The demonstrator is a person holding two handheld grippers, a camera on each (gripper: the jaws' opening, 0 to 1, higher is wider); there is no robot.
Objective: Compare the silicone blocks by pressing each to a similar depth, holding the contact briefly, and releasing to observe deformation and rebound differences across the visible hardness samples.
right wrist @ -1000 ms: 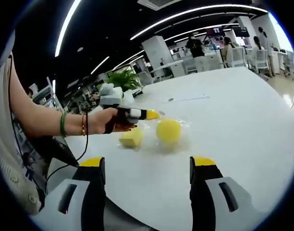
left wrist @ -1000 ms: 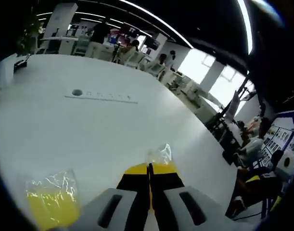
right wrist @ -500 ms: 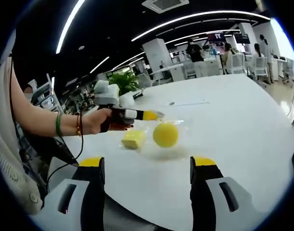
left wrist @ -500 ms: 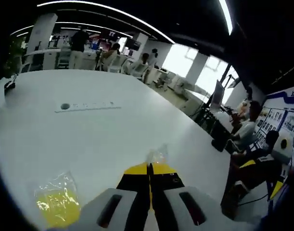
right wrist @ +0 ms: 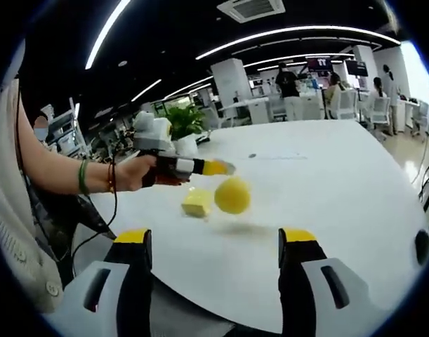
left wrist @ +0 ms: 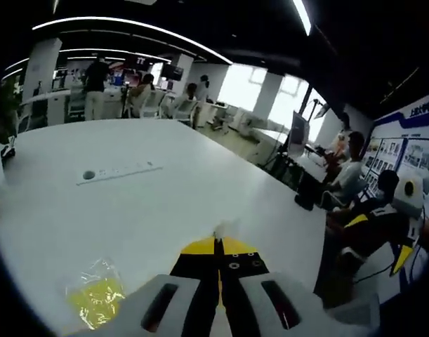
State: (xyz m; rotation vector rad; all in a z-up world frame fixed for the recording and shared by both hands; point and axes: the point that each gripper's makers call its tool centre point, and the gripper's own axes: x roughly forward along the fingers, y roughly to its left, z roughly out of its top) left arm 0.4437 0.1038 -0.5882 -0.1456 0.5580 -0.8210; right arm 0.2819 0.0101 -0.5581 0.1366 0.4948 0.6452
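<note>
My left gripper [left wrist: 218,242] is shut, pinching a wisp of clear plastic bag [left wrist: 225,227] at its tips. In the right gripper view a person's hand holds that left gripper [right wrist: 218,167] over the white table [right wrist: 340,182]. A round yellow silicone sample [right wrist: 232,195] in its clear bag hangs just below those tips, above its shadow. A squarish yellow block [right wrist: 196,202] rests on the table beside it, and shows bagged [left wrist: 95,302] at the lower left of the left gripper view. My right gripper [right wrist: 215,237] stands open near the table's front edge, short of both samples.
A strip with a round socket [left wrist: 116,172] lies further along the table. A potted plant [right wrist: 186,119] stands behind the hand. Seated people [left wrist: 351,175] and chairs line the table's far side.
The left gripper has risen with the bag's edge, and the round yellow sample has come up off the table. The squarish block stays put. My right gripper has not moved.
</note>
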